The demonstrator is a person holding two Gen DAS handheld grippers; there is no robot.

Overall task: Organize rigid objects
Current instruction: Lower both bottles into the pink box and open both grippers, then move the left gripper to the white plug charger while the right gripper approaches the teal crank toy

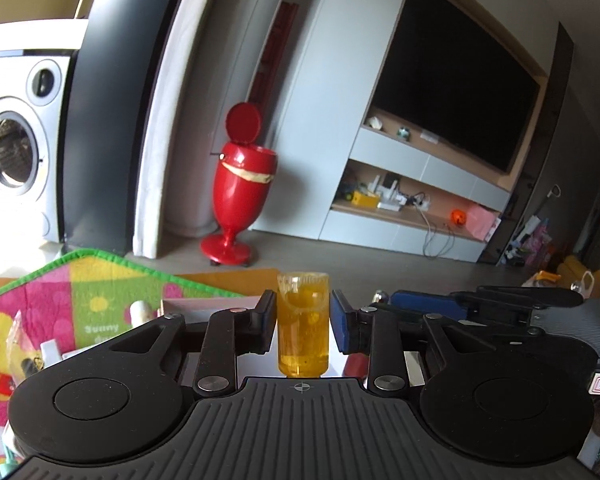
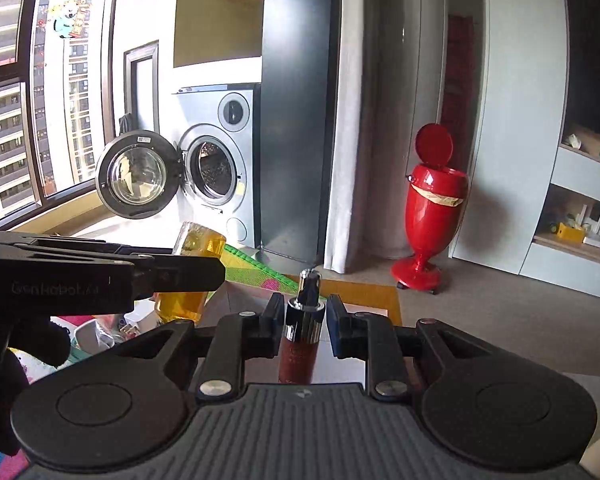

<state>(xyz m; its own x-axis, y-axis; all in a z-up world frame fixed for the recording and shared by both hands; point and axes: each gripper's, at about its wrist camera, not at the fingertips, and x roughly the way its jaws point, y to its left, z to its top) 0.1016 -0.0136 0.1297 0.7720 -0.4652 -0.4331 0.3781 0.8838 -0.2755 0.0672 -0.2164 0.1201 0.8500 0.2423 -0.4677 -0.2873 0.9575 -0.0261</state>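
Observation:
An amber see-through bottle [image 1: 303, 320] stands upright between the pads of my left gripper [image 1: 303, 308], which is shut on it. In the right wrist view that bottle [image 2: 192, 272] shows tilted at the left, held by the left gripper [image 2: 188, 276] in a black-gloved hand [image 2: 24, 344]. My right gripper [image 2: 305, 312] is shut on a dark red bottle [image 2: 298, 352] with a silver collar and black pump top, held upright. The right gripper's blue pad [image 1: 424, 304] lies just right of the left gripper, and the red bottle [image 1: 356, 364] peeks out beneath it.
A red pedestal bin [image 1: 240, 184] [image 2: 432, 208] with its lid up stands by the wall. A washing machine [image 2: 216, 160] has its door open. A colourful play mat [image 1: 100, 300] and a box of small items [image 2: 100, 332] lie low left. A wall unit with a TV [image 1: 460, 76] is on the right.

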